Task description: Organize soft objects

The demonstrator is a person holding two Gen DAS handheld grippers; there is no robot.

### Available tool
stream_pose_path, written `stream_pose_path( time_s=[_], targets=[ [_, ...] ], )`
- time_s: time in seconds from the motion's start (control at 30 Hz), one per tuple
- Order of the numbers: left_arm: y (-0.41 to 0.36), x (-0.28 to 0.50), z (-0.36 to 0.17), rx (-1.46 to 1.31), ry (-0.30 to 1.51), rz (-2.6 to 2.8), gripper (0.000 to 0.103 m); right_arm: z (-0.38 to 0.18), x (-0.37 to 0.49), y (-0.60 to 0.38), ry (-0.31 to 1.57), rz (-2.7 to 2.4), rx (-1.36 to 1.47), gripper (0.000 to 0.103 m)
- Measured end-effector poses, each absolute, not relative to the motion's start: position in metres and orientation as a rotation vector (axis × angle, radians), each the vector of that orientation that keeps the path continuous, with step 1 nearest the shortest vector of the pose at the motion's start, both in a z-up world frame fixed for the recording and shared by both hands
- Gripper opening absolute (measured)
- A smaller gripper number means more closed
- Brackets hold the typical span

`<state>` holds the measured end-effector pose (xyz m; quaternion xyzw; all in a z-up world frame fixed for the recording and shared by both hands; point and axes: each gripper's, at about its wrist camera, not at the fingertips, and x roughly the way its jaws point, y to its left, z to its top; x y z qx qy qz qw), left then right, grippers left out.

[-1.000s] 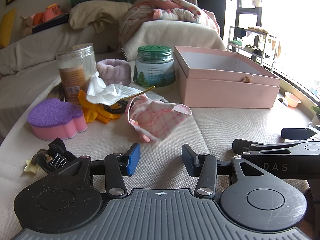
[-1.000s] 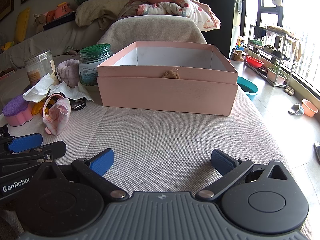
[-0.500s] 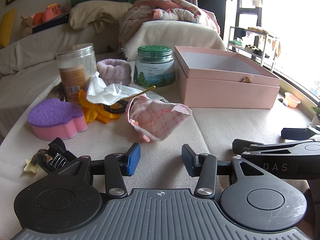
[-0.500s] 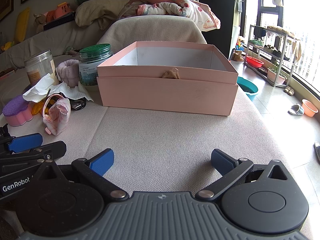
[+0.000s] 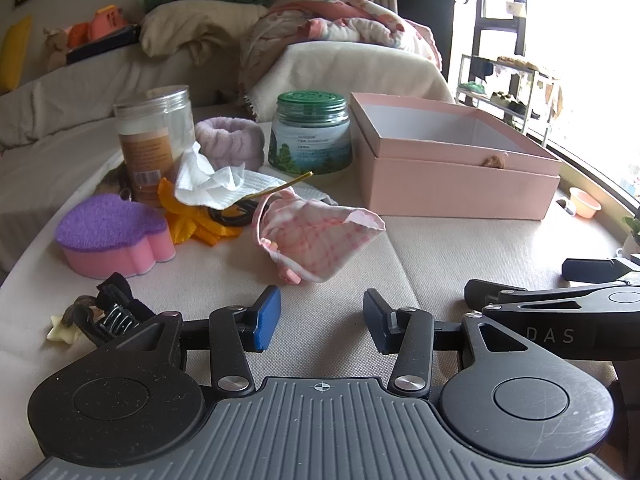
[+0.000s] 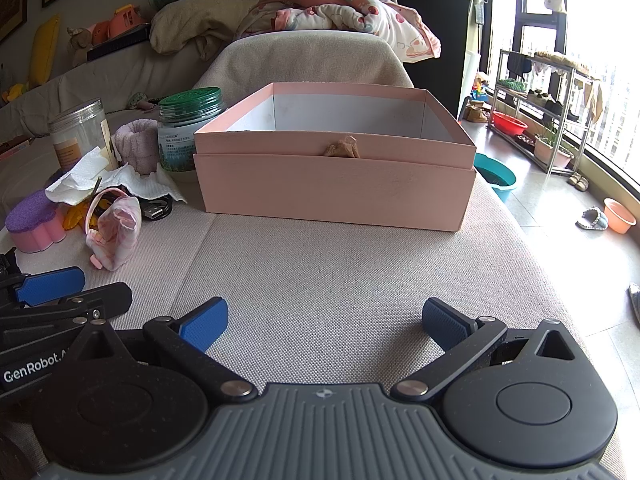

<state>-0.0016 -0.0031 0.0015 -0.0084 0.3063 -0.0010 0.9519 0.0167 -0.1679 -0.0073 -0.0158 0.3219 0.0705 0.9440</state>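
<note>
Left wrist: hair clip (image 5: 108,312) half behind gripper (image 5: 320,312).

Left gripper (image 5: 320,318) parted, nothing between its pads, above beige cushion surface (image 5: 460,256). Pink checked cloth pouch (image 5: 316,236) lies just ahead of it; purple-topped sponge (image 5: 112,234) ahead-left. Open pink box (image 5: 452,164) stands farther ahead-right; right gripper (image 5: 560,312) alongside, right.

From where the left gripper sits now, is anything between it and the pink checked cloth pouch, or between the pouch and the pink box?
Nothing visible. The left gripper is open and empty, with only bare cushion between it and the pink checked cloth pouch. From there to the pink box the surface is bare too; the other clutter lies left of and behind the pouch.
</note>
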Motion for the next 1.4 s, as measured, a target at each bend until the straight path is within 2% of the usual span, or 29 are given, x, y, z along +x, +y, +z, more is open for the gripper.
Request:
stream_pose_path(
  time_s=[0.27,0.4,0.6,0.77,0.83,0.97,1.07,1.23,1.4],
  targets=[
    [0.000,-0.002,0.002,-0.005,0.624,0.002,0.046,-0.002,0.027,-0.165,0.753,0.192,-0.066,0.103],
    [0.009,-0.005,0.006,-0.047,0.631,-0.049,0.034,0.000,0.024,-0.169,0.763,0.210,-0.079,0.103],
    [0.047,-0.031,0.029,-0.177,0.552,-0.130,0.034,0.001,0.019,-0.173,0.756,0.207,-0.077,0.103],
    [0.089,-0.057,0.061,-0.093,0.435,-0.045,0.034,0.001,0.019,-0.173,0.749,0.207,-0.076,0.103],
    [0.112,-0.056,0.065,-0.107,0.483,0.038,0.034,0.001,0.019,-0.173,0.750,0.207,-0.076,0.103],
    [0.159,-0.051,0.057,-0.381,0.659,0.024,0.034,0.001,0.019,-0.173,0.748,0.207,-0.075,0.103],
    [0.159,-0.046,0.042,-0.477,0.740,-0.030,0.034,0.001,0.019,-0.173,0.748,0.205,-0.075,0.103],
    [0.131,-0.026,0.028,-0.378,0.748,-0.038,0.034,0.001,0.019,-0.173,0.748,0.204,-0.074,0.103],
    [0.085,-0.023,0.027,-0.102,0.643,-0.118,0.035,0.001,0.019,-0.173,0.748,0.205,-0.074,0.103]
  ],
)
